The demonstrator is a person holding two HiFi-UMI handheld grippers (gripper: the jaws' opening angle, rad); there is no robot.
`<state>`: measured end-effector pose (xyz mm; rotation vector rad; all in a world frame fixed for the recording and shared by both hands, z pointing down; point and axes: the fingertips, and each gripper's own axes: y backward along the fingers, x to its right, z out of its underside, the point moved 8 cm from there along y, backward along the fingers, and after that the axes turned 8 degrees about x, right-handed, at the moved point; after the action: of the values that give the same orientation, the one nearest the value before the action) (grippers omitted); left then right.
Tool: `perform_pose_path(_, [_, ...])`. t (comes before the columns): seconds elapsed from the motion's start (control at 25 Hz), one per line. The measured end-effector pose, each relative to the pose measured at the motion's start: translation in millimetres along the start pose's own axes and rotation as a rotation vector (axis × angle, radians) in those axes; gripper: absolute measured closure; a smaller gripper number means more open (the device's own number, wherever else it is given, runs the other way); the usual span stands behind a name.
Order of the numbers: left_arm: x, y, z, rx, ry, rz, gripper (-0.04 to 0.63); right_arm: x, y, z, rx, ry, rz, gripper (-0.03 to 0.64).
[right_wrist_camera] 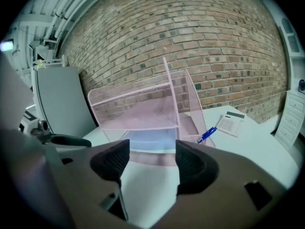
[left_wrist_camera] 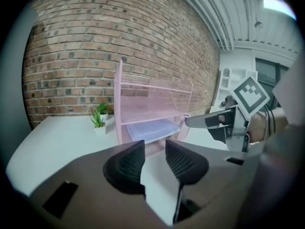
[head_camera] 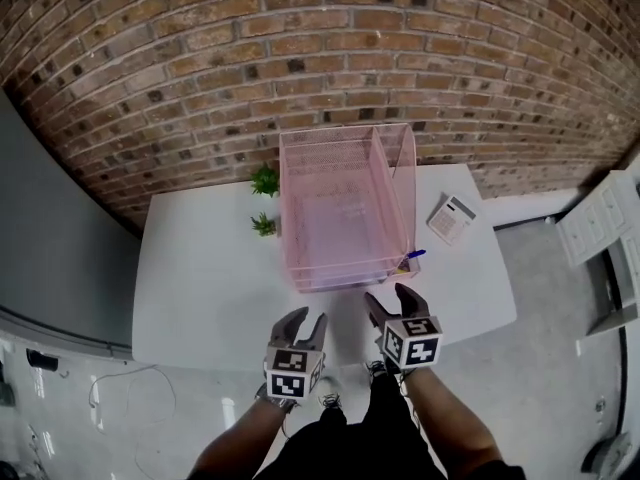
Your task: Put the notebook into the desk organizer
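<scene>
A brick wall (head_camera: 320, 48) backs the white table (head_camera: 200, 268). On the table stands the pink mesh desk organizer (head_camera: 330, 133), and the pale blue notebook (right_wrist_camera: 147, 140) lies flat on its lowest shelf. At the near edge the left gripper (head_camera: 307, 318) and right gripper (head_camera: 388, 296) hang just short of the organizer, side by side. Both have their jaws parted with nothing between them. A calculator (head_camera: 452, 218) lies to the right, two small plants (head_camera: 265, 180) stand to the left, and a blue pen (head_camera: 410, 259) rests by the organizer's right corner.
</scene>
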<state>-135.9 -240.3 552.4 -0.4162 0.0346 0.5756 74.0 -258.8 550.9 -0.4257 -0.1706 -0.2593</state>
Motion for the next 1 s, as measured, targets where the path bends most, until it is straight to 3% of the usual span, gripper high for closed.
perform_pose_path(0.08, [3.5,6.4,-6.1,0.02,-0.009,0.009,0.512,-7.6,17.9,-8.3,0.042,0.017,-0.036,0.393])
perform_pose_path(0.2, [12.7,17.5,-13.7,0.042,-0.011,0.037,0.586,-16.9,43.1,-17.4,0.106,0.03,-0.114,0.613])
perform_pose_path(0.32, [26.8,28.2,-20.1,0.067,-0.029,0.069,0.589,-19.7,62.4,-22.6,0.165,-0.043,-0.209,0.614])
perform_pose_path(0.52, [54.4,46.0,-25.4,0.104,-0.051,0.059,0.589,-15.0,90.0,-31.3,0.192,-0.102,-0.287,0.614])
perform_pose_path(0.76, [119.1,81.2,-20.4,0.13,-0.025,0.024,0.589,-7.1,149.4,-28.1,0.198,-0.003,-0.402,0.614])
perform_pose_path(1.0, [204.5,127.6,6.1,0.153,-0.003,-0.084,0.589,6.1,225.4,-1.9,0.168,0.106,-0.527,0.614])
